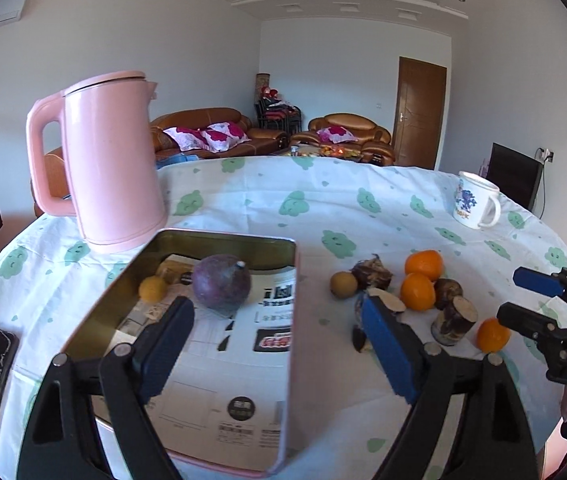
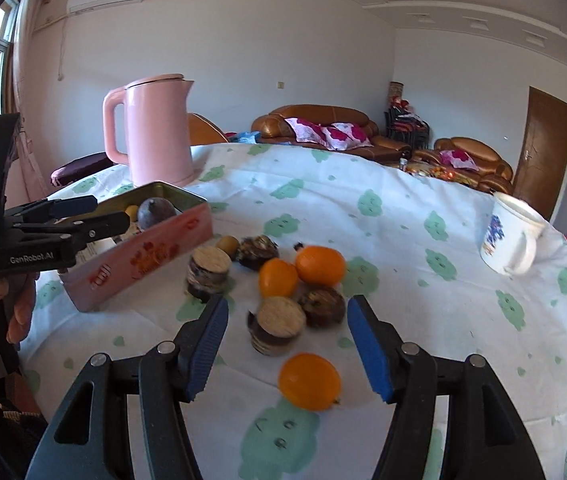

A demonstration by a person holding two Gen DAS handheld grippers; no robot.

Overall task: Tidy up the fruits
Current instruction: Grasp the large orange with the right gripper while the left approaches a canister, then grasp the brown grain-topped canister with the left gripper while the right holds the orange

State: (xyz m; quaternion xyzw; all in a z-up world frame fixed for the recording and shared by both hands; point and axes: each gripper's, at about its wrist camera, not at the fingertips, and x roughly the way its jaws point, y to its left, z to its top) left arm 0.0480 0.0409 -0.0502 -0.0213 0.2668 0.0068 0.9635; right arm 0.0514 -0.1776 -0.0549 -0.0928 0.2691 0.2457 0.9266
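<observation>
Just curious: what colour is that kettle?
Pale pink kettle, lid and handle too; clearest in the right wrist view.

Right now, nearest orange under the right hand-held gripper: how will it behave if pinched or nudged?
The orange is round and lies loose on the cloth, so a nudge would probably roll it. Its skin looks smooth and glossy, so it may slip unless the pads close near its middle. The right hand-held gripper stands open wider than the fruit, so it should fit.
</observation>
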